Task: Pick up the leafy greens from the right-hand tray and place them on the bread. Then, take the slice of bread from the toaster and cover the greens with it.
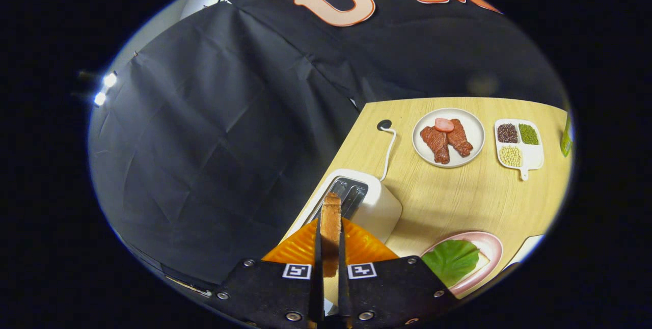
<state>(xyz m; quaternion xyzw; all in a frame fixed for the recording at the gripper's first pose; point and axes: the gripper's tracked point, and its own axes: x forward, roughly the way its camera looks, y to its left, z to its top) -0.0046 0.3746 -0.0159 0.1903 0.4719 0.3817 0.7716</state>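
Tool [330, 240] clamped on one bread slice [331, 217], above one toaster [364, 201].

Toaster [374, 206] showing white, slot dark grey. Above it, bread slice [331, 232] glowing golden-brown (crust darker). Beyond toaster: white plate [471, 125] carrying red-brown meat [447, 141] and pink slice [444, 125]; white divided dish [532, 156] holding dark, green, pale-yellow beans. Beside toaster: pink plate [491, 247] showing green leaf [451, 260]. Table [458, 196] showing pale woodgrain.

A white plate of meat [447, 138] sits beside a divided bean tray [518, 146].
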